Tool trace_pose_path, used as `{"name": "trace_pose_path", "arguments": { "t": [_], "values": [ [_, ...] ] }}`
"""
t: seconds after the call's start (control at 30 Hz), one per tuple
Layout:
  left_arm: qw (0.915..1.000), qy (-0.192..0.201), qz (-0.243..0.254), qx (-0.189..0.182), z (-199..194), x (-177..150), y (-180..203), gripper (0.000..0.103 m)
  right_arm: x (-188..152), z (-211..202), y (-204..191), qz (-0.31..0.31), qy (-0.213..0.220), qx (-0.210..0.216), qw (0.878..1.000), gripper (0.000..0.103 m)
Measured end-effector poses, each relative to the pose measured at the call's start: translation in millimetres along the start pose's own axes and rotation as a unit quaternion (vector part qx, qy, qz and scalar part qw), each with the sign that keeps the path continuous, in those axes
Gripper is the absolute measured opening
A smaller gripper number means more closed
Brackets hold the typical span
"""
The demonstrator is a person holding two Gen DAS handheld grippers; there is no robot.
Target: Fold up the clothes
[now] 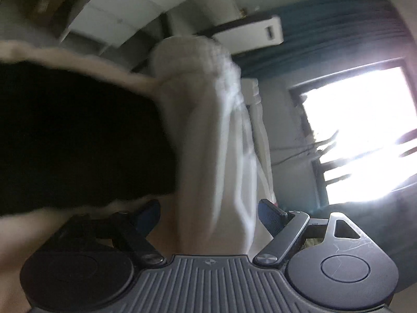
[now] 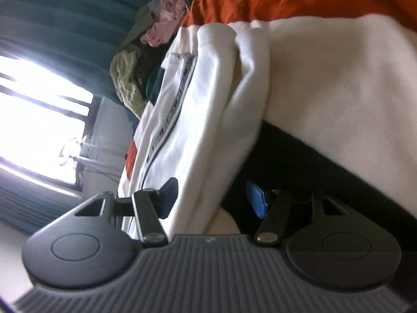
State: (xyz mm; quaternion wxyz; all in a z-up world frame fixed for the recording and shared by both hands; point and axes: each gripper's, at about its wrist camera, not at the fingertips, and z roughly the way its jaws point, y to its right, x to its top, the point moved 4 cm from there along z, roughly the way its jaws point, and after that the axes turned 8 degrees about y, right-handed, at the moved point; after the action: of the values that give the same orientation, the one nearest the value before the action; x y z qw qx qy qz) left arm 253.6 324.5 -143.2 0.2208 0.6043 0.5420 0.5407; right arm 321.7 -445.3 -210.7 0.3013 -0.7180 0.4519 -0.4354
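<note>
A white garment with a zipper lies on a bed cover banded in cream, orange and black. In the left wrist view its bunched fold runs between the fingers of my left gripper, whose jaws stand wide apart around it. In the right wrist view my right gripper also stands open, with the garment's folded edge between its fingers. The views are tilted sideways and blurred.
A pile of other clothes, pink and pale yellow-green, lies at the far end of the bed. A bright window and teal curtains are beyond. A white air conditioner stands by the wall.
</note>
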Motion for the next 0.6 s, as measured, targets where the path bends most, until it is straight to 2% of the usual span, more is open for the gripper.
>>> {"name": "trace_pose_path", "arguments": {
  "t": [0.07, 0.13, 0.17, 0.2, 0.23, 0.3, 0.37, 0.43, 0.6],
  "values": [
    [0.9995, 0.023, 0.020, -0.007, 11, 2, 8, 0.072, 4, 9, -2, -0.006, 0.017, -0.007, 1.000, 0.060],
    [0.9984, 0.035, 0.043, -0.005, 23, 4, 16, 0.050, 9, 19, -5, -0.011, 0.034, -0.014, 0.999, 0.061],
    [0.9981, 0.040, 0.048, 0.000, 27, 4, 15, 0.043, 11, 23, -6, -0.014, 0.042, -0.018, 0.999, 0.060],
    [0.9985, 0.044, 0.033, 0.006, 30, 5, 11, 0.028, 13, 28, -7, -0.017, 0.051, -0.021, 0.998, 0.060],
    [0.9987, 0.047, 0.014, 0.011, 32, 6, 5, 0.020, 16, 33, -9, -0.019, 0.059, -0.025, 0.998, 0.059],
    [0.9986, 0.046, -0.024, 0.008, 36, 7, -3, 0.017, 20, 42, -11, -0.025, 0.076, -0.032, 0.996, 0.055],
    [0.9984, 0.050, -0.025, -0.003, 28, 12, -2, 0.015, 24, 51, -14, -0.030, 0.093, -0.039, 0.994, 0.025],
    [0.9979, 0.056, -0.022, -0.024, 17, 19, 1, 0.013, 28, 54, -15, -0.034, 0.105, -0.036, 0.993, 0.016],
    [0.9976, 0.052, 0.007, -0.045, -13, 30, 20, 0.011, 38, 18, -17, -0.042, 0.117, -0.013, 0.992, 0.012]
  ]
}}
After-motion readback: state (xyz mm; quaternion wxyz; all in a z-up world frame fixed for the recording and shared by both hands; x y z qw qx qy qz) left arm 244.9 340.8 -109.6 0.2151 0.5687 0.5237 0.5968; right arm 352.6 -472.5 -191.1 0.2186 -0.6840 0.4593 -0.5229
